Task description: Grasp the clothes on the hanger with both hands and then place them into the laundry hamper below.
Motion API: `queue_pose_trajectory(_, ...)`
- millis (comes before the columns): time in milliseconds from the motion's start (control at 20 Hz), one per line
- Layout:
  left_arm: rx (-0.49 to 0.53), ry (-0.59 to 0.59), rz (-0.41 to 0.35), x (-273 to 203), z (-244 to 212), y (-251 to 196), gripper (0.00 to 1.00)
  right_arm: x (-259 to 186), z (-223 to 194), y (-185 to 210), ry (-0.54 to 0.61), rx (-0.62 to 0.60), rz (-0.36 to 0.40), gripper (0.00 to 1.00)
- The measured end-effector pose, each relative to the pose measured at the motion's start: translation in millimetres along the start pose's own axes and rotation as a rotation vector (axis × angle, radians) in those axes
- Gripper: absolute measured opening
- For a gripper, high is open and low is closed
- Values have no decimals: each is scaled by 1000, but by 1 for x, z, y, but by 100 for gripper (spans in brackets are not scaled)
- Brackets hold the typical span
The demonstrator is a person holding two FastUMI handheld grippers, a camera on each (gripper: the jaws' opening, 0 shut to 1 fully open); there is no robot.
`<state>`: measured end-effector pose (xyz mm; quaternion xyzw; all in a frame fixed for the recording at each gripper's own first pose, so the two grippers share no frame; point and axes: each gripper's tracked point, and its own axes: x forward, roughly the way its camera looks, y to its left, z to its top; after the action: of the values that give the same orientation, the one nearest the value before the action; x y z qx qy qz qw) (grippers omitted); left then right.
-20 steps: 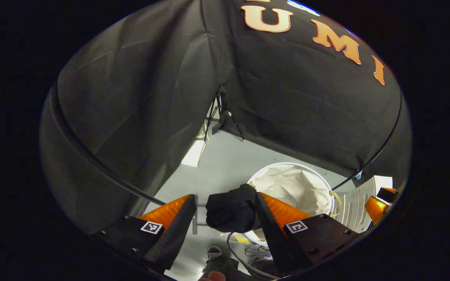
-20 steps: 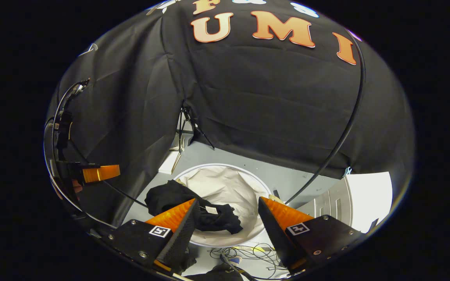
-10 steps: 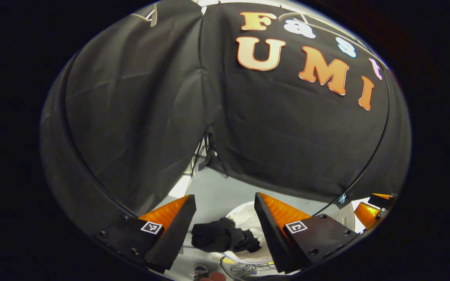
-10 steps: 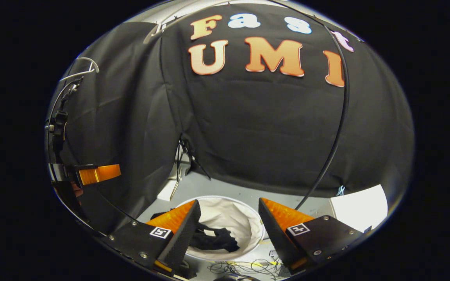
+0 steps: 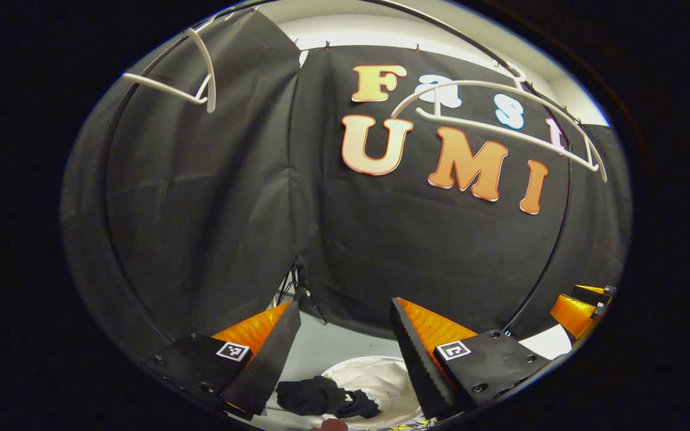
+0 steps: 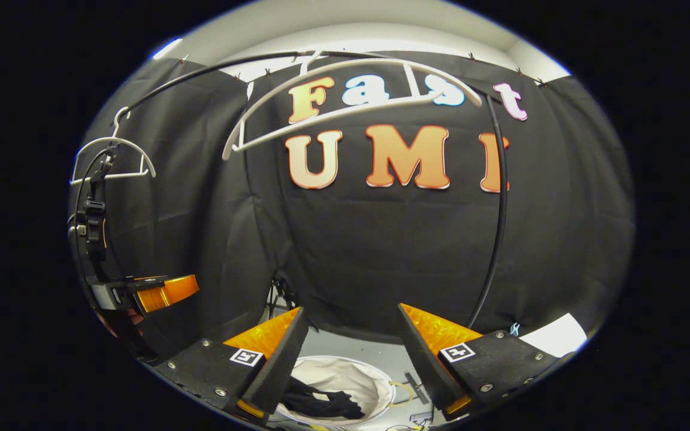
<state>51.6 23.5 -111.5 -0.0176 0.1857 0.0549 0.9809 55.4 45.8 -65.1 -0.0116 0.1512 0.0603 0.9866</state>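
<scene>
**Clearing away from the hamper with both grippers empty**

Looking outward from the left gripper (image 5: pixel 345 353), its fingers stood wide apart with nothing between them; the right gripper (image 6: pixel 351 353) was spread the same way and likewise held nothing. In the left gripper view the right gripper showed small at the right edge, and in the right gripper view the left one showed at the left edge, so the two were well apart.

Below and between the fingers lay the laundry hamper (image 5: pixel 381 374), a round bin with a pale liner, standing on the grey floor (image 5: pixel 336 347). The dark clothes (image 5: pixel 321 396) lay bunched at its left side. In the left gripper view part of the bundle seemed to hang over the rim; in the right gripper view the clothes (image 6: pixel 321 404) looked to sit inside the liner of the hamper (image 6: pixel 345 383). Which of the two was true could not be told for certain.

Higher up, two bare white hangers showed: one hanger (image 5: pixel 501 129) across the back wall, a second hanger (image 5: pixel 201 78) at upper left.

By my judgement the placing was all but done. To finish well, the grippers should have stayed spread while drawing off, so no fold caught on a finger, and should have kept clear of the hangers. Had any cloth trailed over the rim, a nudge inward would have been worth making first.
</scene>
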Motion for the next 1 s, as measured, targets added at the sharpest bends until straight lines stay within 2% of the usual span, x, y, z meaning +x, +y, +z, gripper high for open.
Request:
queue_pose_trajectory(100,1,-32,-17,-6,15,-9,98,-4,18,-6,-42,0,-10,92)
queue_pose_trajectory(150,2,-47,-23,-9,19,-10,95,-5,29,-7,-63,7,-13,92)
queue_pose_trajectory(200,4,-61,-31,-9,24,-11,97,-7,39,-9,-82,16,-14,84)
queue_pose_trajectory(350,11,-110,-59,-17,46,-26,100,-17,62,-18,-138,29,-29,93)
queue_pose_trajectory(400,14,-125,-69,-17,53,-31,94,-19,68,-19,-161,28,-35,96)
queue_pose_trajectory(450,18,-133,-77,-18,57,-35,100,-22,69,-21,-177,23,-42,99)
queue_pose_trajectory(650,3,-179,-120,-29,79,-51,94,-39,92,-34,-241,24,-66,99)
queue_pose_trajectory(700,9,-185,-127,-32,83,-54,97,-41,98,-37,-257,30,-70,92)
queue_pose_trajectory(800,10,-212,-144,-38,92,-59,94,-46,106,-40,-281,32,-81,92)
queue_pose_trajectory(850,9,-232,-158,-41,97,-63,94,-49,109,-43,-293,19,-89,99)
queue_pose_trajectory(900,12,-244,-163,-43,102,-65,94,-50,112,-49,-304,-2,-102,92)
queue_pose_trajectory(1000,16,-254,-176,-48,107,-70,94,-54,118,-55,-315,-24,-117,92)
